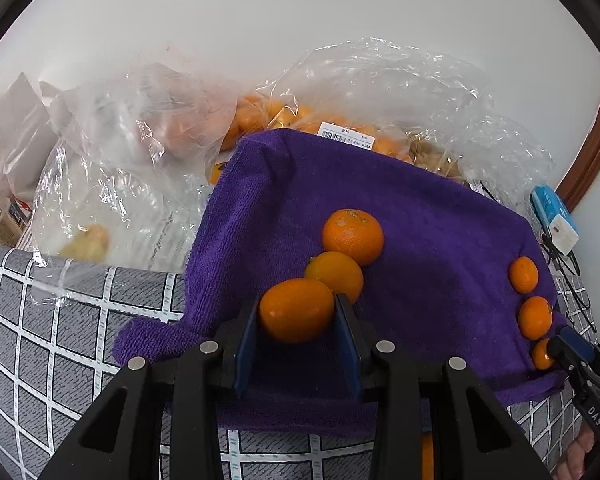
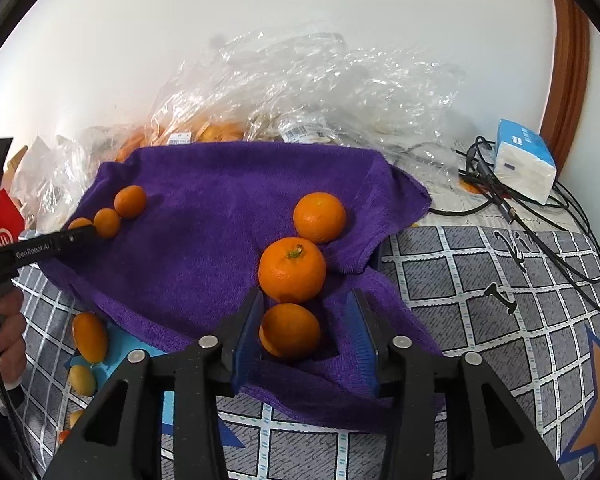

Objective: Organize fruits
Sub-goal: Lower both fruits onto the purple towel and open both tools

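Observation:
A purple towel (image 1: 440,220) (image 2: 220,200) lies on the checked tablecloth. In the left wrist view my left gripper (image 1: 296,320) is shut on a small orange fruit (image 1: 296,310) at the near end of a row with two more oranges (image 1: 334,274) (image 1: 353,236). In the right wrist view my right gripper (image 2: 306,328) is open, its jaws on either side of a small orange (image 2: 290,332), touching only on the left. Two larger oranges (image 2: 292,270) (image 2: 319,217) line up beyond it. The left gripper shows at far left (image 2: 76,236).
Clear plastic bags with more oranges (image 1: 284,116) (image 2: 204,132) lie behind the towel against the white wall. A blue-and-white tissue pack (image 2: 524,160) and black cables (image 2: 540,220) are at the right. Loose small fruits (image 2: 90,336) lie on the cloth at the lower left.

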### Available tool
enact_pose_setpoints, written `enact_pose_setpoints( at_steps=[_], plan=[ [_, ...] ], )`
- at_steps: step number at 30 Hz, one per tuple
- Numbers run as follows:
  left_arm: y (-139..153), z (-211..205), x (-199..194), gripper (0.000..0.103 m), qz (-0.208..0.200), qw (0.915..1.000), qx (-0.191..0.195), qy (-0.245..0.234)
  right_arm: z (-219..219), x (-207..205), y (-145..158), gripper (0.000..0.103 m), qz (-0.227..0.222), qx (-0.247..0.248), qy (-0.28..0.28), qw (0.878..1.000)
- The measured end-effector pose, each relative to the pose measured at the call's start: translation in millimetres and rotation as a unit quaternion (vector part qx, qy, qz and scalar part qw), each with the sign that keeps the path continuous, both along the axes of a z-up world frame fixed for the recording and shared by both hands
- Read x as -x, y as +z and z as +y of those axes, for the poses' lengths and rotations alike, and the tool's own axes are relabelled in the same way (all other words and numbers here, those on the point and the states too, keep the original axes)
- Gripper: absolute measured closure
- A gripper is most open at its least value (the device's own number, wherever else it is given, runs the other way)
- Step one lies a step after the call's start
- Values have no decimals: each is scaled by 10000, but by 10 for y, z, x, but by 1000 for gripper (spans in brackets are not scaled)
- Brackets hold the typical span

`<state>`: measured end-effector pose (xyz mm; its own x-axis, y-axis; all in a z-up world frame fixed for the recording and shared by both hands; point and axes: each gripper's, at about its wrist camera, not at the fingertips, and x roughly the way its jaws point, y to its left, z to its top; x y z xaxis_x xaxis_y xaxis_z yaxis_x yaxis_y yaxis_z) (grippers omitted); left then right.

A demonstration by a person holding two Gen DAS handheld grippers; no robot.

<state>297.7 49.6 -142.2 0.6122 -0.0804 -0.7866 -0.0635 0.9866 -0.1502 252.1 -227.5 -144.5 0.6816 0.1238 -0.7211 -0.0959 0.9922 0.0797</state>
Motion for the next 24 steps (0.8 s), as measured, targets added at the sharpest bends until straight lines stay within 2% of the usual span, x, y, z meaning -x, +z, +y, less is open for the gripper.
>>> enact_pose_setpoints(
  at_steps=[4, 6, 8, 10, 17, 21, 24],
  plan=[
    [13, 29, 23, 68, -9, 10000, -12, 39, -22, 8, 16, 55, 11, -83, 13, 10000],
    [45, 65, 76, 68, -6, 9999, 108, 67, -13, 26, 43, 53, -51, -31, -15, 10000],
    [103, 84, 160, 66, -41, 9998, 142, 102, -23, 47, 67, 48, -119, -68, -38, 9999],
    [175, 94, 265, 60, -176, 9997, 74, 133, -27, 59, 102, 48, -151, -42, -88, 9998],
    [400, 213, 662, 54, -476, 9987, -73, 173, 27, 210, 284, 48, -267, -37, -167, 9995],
    [380, 332, 885, 54, -454, 9987, 18, 248, 155, 399, 348, 48, -360, 167, -144, 9991],
    [293, 368, 1019, 54, -413, 9988, -20, 279, 251, 549, 332, 51, -342, 93, -83, 9993]
  ],
)
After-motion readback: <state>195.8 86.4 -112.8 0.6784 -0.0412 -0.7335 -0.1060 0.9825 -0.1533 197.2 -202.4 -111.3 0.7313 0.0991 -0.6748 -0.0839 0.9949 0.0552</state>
